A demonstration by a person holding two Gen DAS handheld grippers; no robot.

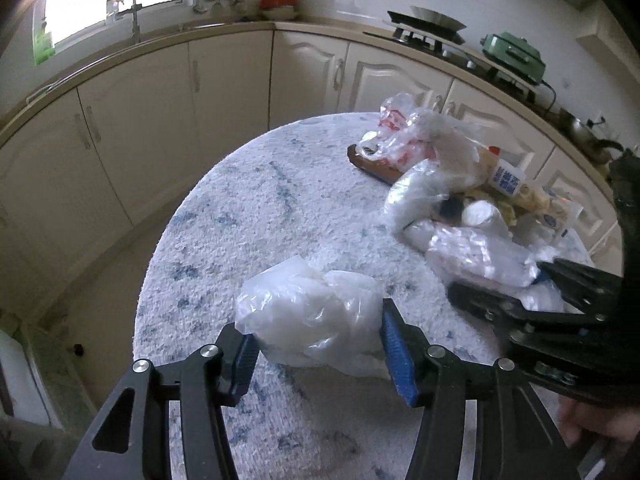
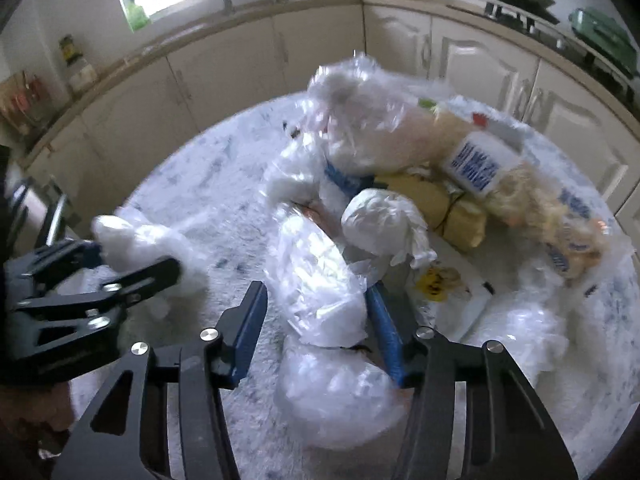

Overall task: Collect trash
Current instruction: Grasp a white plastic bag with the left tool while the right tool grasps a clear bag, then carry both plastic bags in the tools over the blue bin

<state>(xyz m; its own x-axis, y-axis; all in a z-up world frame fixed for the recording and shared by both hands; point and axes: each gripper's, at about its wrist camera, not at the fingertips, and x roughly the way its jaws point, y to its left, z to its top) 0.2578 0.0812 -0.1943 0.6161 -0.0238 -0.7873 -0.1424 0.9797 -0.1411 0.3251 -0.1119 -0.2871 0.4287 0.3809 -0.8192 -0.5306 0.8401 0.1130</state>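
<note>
Grabbing step: left tongs [image 1: 316,344] pinch a crumpled clear bag [image 1: 308,320] beside the trash pile [image 2: 420,184], right tongs [image 2: 316,332] pinch a plastic-wrapped bundle [image 2: 320,292] at its edge; next, lifting both calls for firm grips.

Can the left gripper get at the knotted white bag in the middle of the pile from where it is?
Probably not yet. The left gripper already has a crumpled clear bag between its fingers, and the right gripper with its long clear bag lies between it and the knotted white bag.
</note>
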